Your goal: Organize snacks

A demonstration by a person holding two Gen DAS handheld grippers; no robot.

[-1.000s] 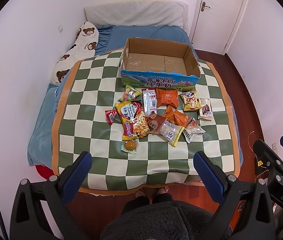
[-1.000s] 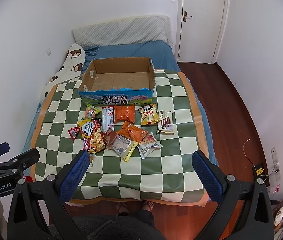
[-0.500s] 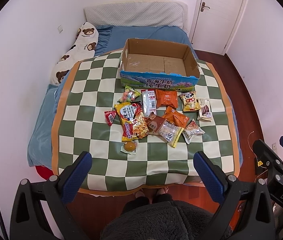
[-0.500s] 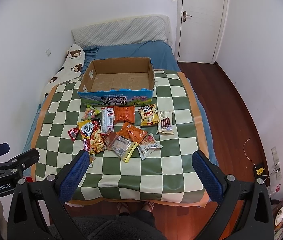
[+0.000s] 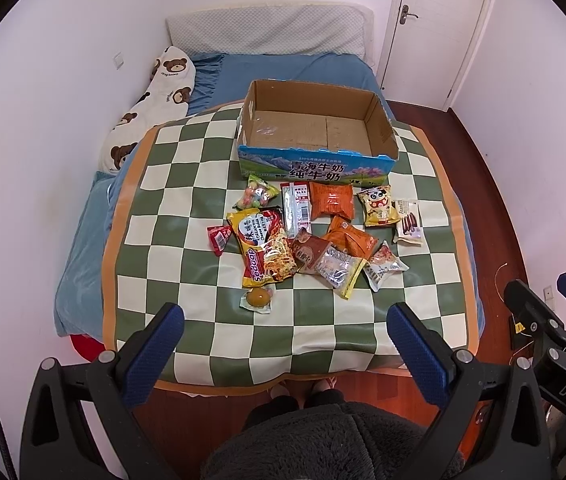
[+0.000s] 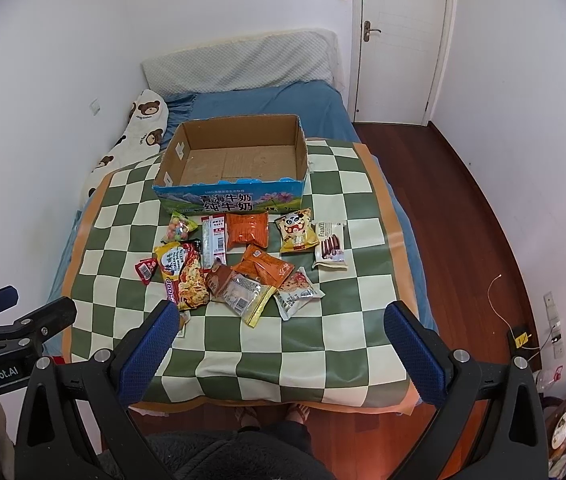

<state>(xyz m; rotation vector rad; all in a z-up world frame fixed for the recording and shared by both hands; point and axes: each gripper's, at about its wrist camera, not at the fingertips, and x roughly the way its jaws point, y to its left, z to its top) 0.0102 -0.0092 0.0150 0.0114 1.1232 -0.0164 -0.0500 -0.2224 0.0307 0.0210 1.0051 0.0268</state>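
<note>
Left hand-held gripper (image 5: 281,330) spread wide, nothing between its pads; right hand-held gripper (image 6: 279,328) likewise wide open and empty; both held high over the near edge of the checkered worktop (image 5: 171,184), well apart from the goods. Snack packets in a loose cluster mid-worktop: instant noodle pack (image 5: 265,250), orange packet (image 5: 331,205), panda-print bag (image 5: 377,210), candy bag (image 5: 258,196), wrapped egg (image 5: 258,299) nearest; cardboard milk box (image 5: 315,170) just behind them, bare inside. Judged: nothing sorted yet; every packet left to go.
</note>
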